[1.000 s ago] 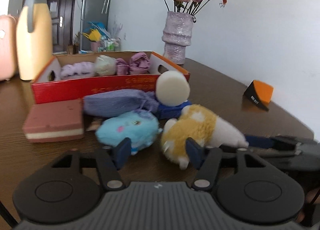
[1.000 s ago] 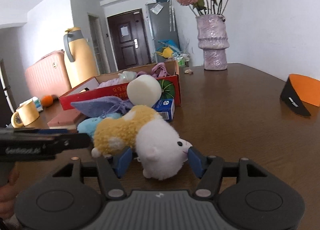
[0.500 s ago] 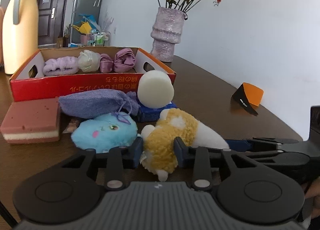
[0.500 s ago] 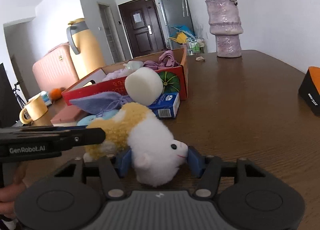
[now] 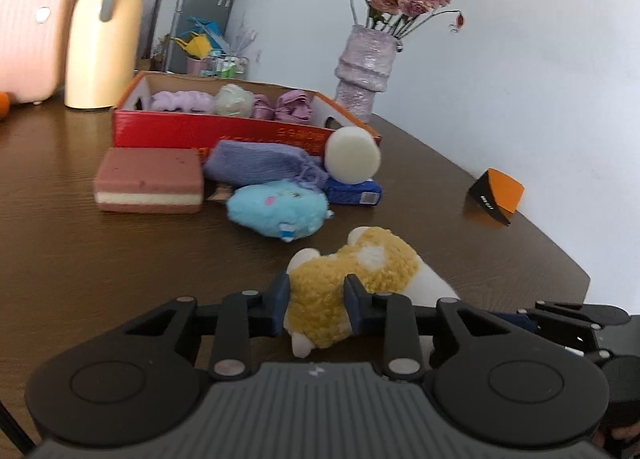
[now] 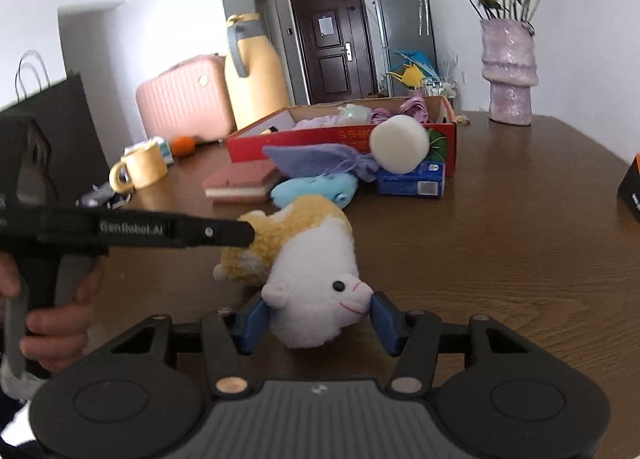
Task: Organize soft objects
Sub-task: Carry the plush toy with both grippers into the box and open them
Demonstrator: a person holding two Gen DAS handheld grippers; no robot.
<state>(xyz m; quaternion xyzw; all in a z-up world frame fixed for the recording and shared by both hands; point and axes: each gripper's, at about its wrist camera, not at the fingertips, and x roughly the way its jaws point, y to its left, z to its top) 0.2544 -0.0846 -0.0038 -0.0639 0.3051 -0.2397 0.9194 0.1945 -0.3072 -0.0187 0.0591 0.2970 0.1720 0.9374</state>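
Observation:
A yellow and white plush animal (image 5: 360, 271) is held above the brown table by both grippers. My left gripper (image 5: 316, 305) is shut on its yellow rear end. My right gripper (image 6: 318, 319) is shut on its white head (image 6: 316, 299). Behind it lie a blue plush (image 5: 278, 209), a purple pouch (image 5: 256, 163), a white foam cylinder (image 5: 352, 155) on a blue packet (image 5: 354, 193), and a pink sponge block (image 5: 150, 181). A red cardboard box (image 5: 208, 131) at the back holds purple and white soft items.
A yellow thermos jug (image 5: 104, 31) and pink suitcase (image 5: 28, 39) stand at the back left. A purple vase (image 5: 362, 73) with dried roses stands behind the box. An orange and black wedge (image 5: 496, 197) lies at the right. A yellow mug (image 6: 140, 169) sits at the left.
Both grippers closed on the plush animal and pulled it back and up, away from the blue plush and the pile. The left gripper was open a second ago.

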